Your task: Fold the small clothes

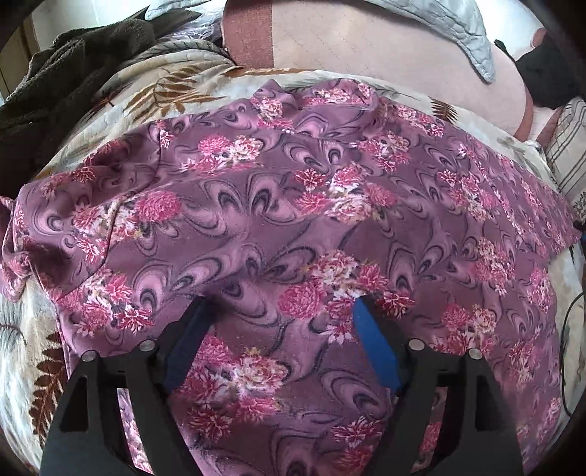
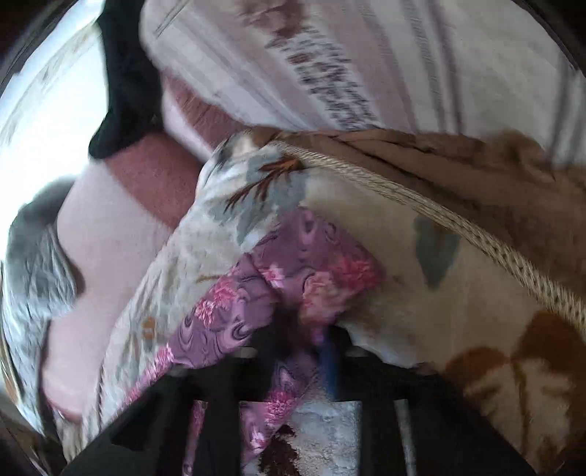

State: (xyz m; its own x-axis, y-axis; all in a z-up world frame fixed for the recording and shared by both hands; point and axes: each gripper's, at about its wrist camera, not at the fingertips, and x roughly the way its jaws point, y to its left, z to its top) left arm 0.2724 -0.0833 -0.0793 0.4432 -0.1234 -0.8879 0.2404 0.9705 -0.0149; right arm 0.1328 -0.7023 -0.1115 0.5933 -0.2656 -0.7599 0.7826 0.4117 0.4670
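A purple garment with pink flowers (image 1: pixel 293 219) lies spread flat on a cream leaf-print blanket (image 1: pixel 154 88). My left gripper (image 1: pixel 282 307) hovers just above its near middle, jaws wide open, blue pads (image 1: pixel 377 351) showing, holding nothing. In the blurred right wrist view, my right gripper (image 2: pixel 307 337) is shut on a corner of the same purple garment (image 2: pixel 293 271), which bunches up between the fingers over the blanket (image 2: pixel 384 293).
A dark brown fleece (image 1: pixel 73 66) lies at the far left. A pink sheet (image 1: pixel 366 40) and a grey quilted cloth (image 1: pixel 457 33) lie beyond. A striped pillow (image 2: pixel 366 55) and a brown cloth with corded edge (image 2: pixel 476 175) are near the right gripper.
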